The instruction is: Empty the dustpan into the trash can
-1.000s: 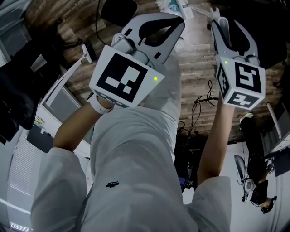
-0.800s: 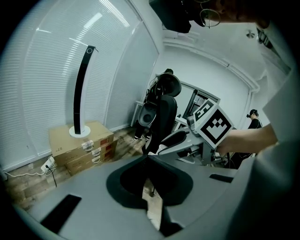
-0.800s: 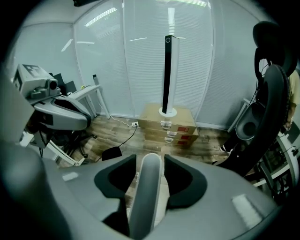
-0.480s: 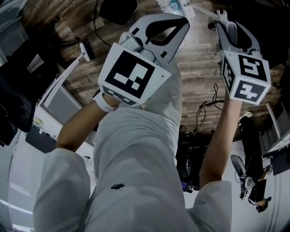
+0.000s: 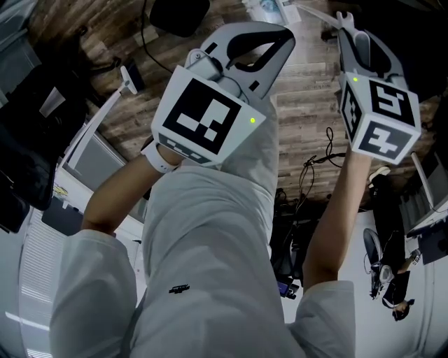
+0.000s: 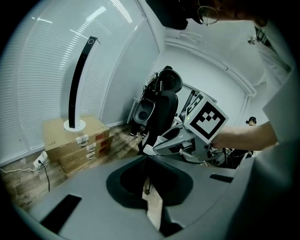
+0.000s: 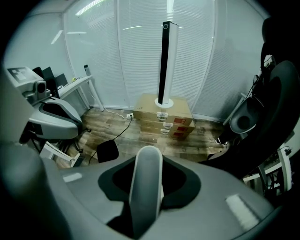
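Top of head view: left gripper [image 5: 276, 38] and right gripper [image 5: 344, 24] both held up over wood floor [image 5: 308, 112], with person's clothes [image 5: 203, 245] filling the lower frame. Neither holds anything. Dustpan and trash can: can't pick out either for sure. Black shape [image 5: 180, 14] at top edge, left of centre, might be one of them, cannot tell. Cables [image 5: 315, 157] right of centre. Task looks unstarted: dustpan not grasped, nothing tipped, all of it left to do.

Left gripper view: jaws clenched, only a thin slit with floor colour showing through, and nothing clamped that I can make out. Shows what head view doesn't:
- right gripper's marker cube [image 6: 206, 119] from the side at centre right
- stacked boxes [image 6: 77, 138] at left with tall black post [image 6: 79, 79] on top
- black chair [image 6: 161, 108] at centre

Right gripper view: jaws partly apart, have just been closing, nothing between them. One pale finger [image 7: 145, 187] stands at lower centre. Same boxes and post at centre, seen front-on. Black shape on floor left of centre, cord [image 7: 123, 133] beside it. Desk [image 7: 77, 84] at left, absent from left gripper view.
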### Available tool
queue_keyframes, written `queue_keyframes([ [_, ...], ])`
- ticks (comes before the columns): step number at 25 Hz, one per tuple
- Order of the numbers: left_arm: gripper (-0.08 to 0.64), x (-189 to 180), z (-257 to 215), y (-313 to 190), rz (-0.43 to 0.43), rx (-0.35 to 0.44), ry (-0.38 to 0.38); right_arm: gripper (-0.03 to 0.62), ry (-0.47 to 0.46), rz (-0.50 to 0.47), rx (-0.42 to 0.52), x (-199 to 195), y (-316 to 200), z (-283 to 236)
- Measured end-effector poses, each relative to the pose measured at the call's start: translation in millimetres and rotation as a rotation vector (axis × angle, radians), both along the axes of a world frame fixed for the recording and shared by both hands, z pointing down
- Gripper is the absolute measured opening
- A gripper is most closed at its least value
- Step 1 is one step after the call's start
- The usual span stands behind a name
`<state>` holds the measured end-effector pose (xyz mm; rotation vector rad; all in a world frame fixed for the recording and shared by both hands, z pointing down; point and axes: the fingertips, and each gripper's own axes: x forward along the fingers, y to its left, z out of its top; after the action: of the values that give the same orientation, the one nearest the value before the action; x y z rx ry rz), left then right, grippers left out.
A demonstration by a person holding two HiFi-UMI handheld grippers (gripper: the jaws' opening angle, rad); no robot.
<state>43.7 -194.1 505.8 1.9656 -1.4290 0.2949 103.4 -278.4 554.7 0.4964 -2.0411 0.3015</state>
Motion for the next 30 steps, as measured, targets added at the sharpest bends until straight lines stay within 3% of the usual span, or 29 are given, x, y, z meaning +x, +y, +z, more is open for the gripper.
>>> queue_keyframes([
  [10, 0.006, -4, 4, 9, 0.019, -0.013, 0.013, 0.117, -0.010, 0.000, 0.085, -3, 3, 2],
  [30, 0.006, -2, 0, 33, 0.006, -0.014, -0.007, 0.116, -0.011, 0.012, 0.112, 11, 13, -3],
])
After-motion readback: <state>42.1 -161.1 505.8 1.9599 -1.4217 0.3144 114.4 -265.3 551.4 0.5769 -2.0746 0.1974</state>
